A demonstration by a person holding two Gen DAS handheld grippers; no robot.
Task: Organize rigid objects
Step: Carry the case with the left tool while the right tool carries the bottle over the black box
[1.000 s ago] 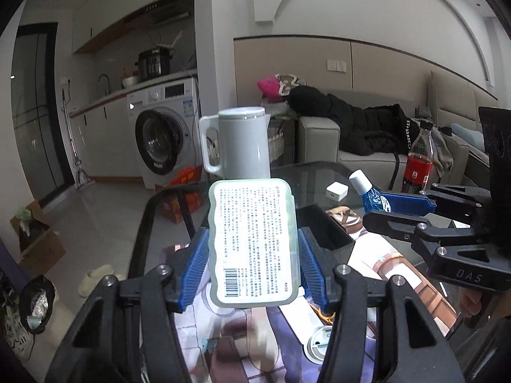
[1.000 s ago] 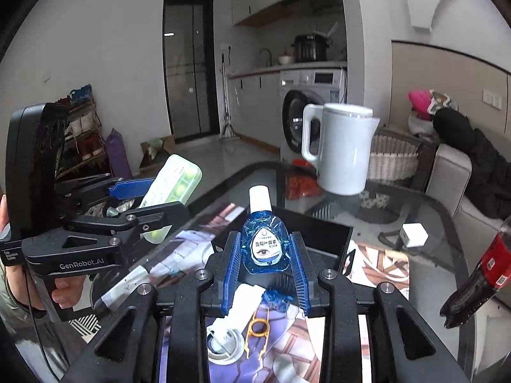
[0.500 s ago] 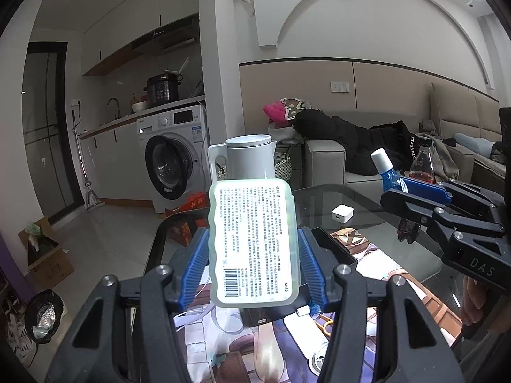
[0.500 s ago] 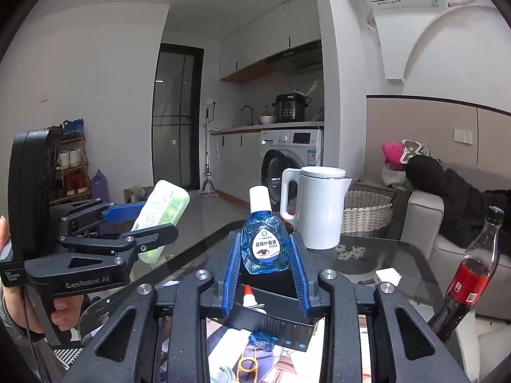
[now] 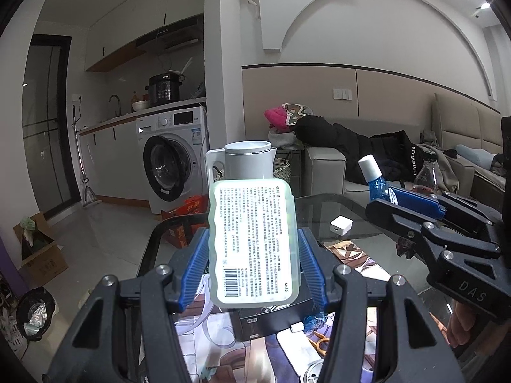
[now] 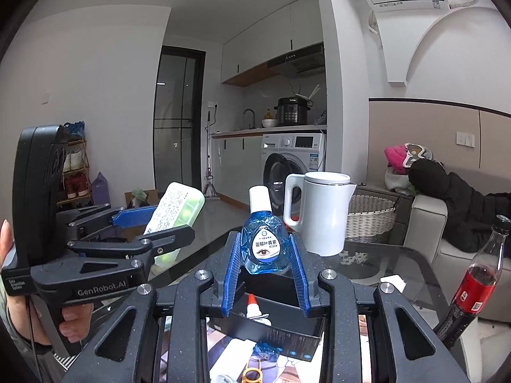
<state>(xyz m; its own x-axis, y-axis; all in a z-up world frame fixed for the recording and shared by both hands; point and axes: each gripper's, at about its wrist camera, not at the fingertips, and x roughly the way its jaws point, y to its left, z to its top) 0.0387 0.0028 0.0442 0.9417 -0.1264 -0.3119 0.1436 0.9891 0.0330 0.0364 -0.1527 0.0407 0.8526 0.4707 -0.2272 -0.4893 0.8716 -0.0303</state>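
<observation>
Left gripper (image 5: 254, 271): blue pads closed on the two long edges of a pale green plastic case (image 5: 254, 245), held upright with its printed label toward the camera. We judge the case light, stiff and smooth-walled; the edge grip suits it, though a slick shell could pivot if tilted. Right gripper (image 6: 265, 271): pads clamped on the shoulders of a blue eye-drop bottle (image 6: 263, 245), white cap up. We judge it light, hard and tapered, so it could slide upward out of the pinch; the widest part is the safest hold. Just below and ahead of both jaws lies an open black box (image 6: 287, 319), which we take as the likely destination; it already holds a small tube. Beyond it stand a white kettle (image 6: 322, 214) and, to the right, a cola bottle (image 6: 472, 290), which we judge close enough to be knocked. The two grippers are near one another.
</observation>
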